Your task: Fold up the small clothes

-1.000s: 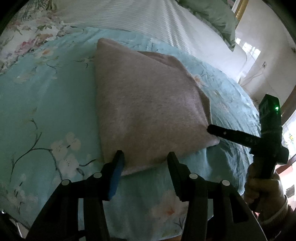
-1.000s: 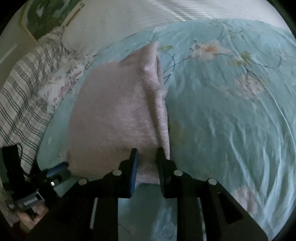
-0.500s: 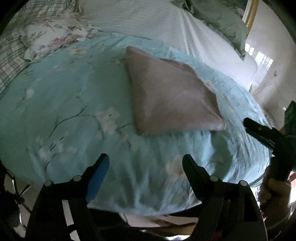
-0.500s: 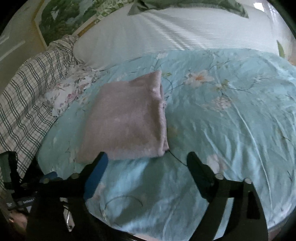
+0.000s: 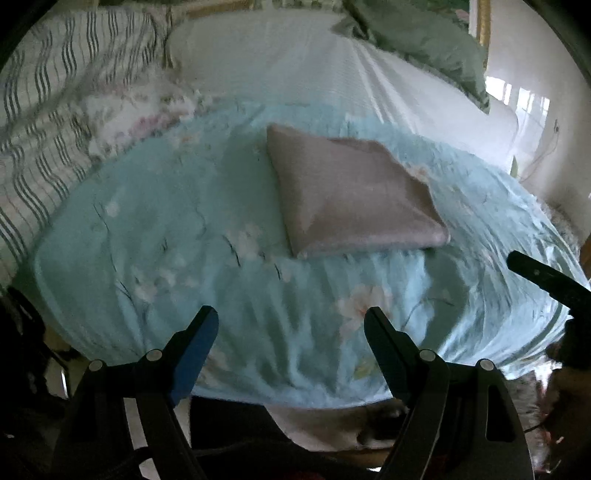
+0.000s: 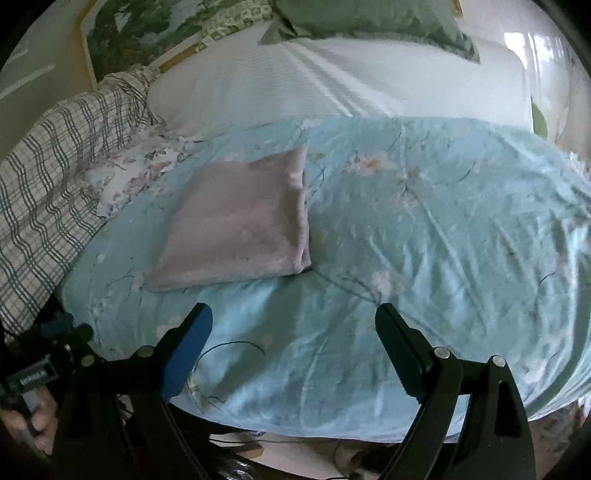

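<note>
My left gripper (image 5: 291, 332) hangs at the near edge of the bed (image 5: 295, 85), and my right gripper (image 6: 293, 325) does too, fingers (image 6: 192, 332) spread wide, both well apart from the folded cloth (image 5: 351, 199). The cloth lies flat on the quilt (image 5: 166, 236), ahead of my left gripper and ahead-left of my right. Behind the quilt stretches the sheet (image 6: 314, 74), with a pillow (image 6: 369, 22) at its far end. To the left of the quilt lies a checked blanket (image 6: 48, 177), a flowered cloth (image 6: 136, 170) between them.
</note>
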A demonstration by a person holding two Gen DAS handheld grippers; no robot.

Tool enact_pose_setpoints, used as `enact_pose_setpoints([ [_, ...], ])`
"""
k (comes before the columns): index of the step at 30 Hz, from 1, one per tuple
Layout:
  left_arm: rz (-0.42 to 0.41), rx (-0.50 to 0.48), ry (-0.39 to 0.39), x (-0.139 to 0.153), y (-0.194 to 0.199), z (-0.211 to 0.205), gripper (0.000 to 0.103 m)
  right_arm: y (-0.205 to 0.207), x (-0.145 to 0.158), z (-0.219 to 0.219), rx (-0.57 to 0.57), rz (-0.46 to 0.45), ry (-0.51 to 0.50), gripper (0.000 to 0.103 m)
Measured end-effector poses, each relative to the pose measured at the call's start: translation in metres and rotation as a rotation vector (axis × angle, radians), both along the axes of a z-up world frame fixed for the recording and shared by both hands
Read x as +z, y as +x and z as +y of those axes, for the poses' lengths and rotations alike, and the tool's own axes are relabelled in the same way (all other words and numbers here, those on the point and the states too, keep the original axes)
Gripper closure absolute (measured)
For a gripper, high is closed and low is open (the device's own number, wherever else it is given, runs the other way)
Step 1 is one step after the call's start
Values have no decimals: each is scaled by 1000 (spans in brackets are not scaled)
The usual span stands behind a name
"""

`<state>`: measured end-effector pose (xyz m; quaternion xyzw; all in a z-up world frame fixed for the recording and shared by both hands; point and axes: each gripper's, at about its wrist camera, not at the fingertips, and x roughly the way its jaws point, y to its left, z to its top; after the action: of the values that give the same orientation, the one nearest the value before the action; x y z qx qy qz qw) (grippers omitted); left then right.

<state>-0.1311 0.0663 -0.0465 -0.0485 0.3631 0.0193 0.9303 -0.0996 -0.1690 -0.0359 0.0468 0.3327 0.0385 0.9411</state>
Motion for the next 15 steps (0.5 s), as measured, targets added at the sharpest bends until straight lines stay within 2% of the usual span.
enact_pose_setpoints([
  [4, 1, 4, 56, 9, 3, 1, 19, 2, 5, 1, 4, -17, -39, 13],
  [11, 70, -4, 61, 4, 28, 13, 19, 20, 2, 8, 64, 50, 6, 13],
  [15, 98, -4, 58, -1, 41, 21, 18, 28, 0, 24, 121, 88, -33, 13],
])
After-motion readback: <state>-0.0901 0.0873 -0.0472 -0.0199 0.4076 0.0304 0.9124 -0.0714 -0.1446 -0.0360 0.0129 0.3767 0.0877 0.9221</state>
